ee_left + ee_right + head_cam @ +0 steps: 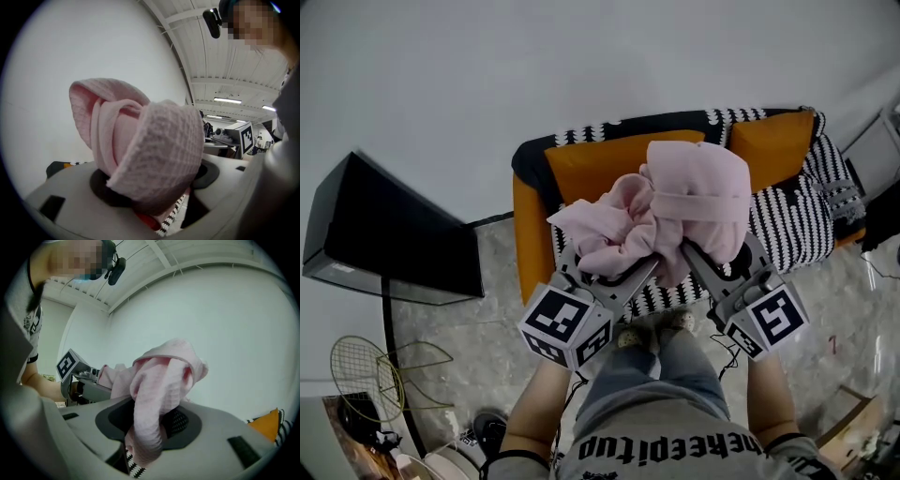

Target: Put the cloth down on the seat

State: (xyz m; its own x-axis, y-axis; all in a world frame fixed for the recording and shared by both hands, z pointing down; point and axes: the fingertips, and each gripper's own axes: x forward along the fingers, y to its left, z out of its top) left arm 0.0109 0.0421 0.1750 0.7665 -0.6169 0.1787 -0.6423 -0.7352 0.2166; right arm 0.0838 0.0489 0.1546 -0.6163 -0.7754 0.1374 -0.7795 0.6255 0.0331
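Note:
A bunched pink cloth hangs in the air above an orange seat draped with a black-and-white striped cover. My left gripper is shut on the cloth's left part and my right gripper on its right part. The left gripper view shows the cloth folded thick between the jaws of the left gripper, hiding most of what lies beyond. In the right gripper view the cloth droops through the jaws of the right gripper, with the left gripper beside it.
A black flat box stands on a pole at the left, with a wire racket shape below it. My shoes stand on the marbled floor just before the seat. A cardboard box sits at the lower right. A white wall rises behind.

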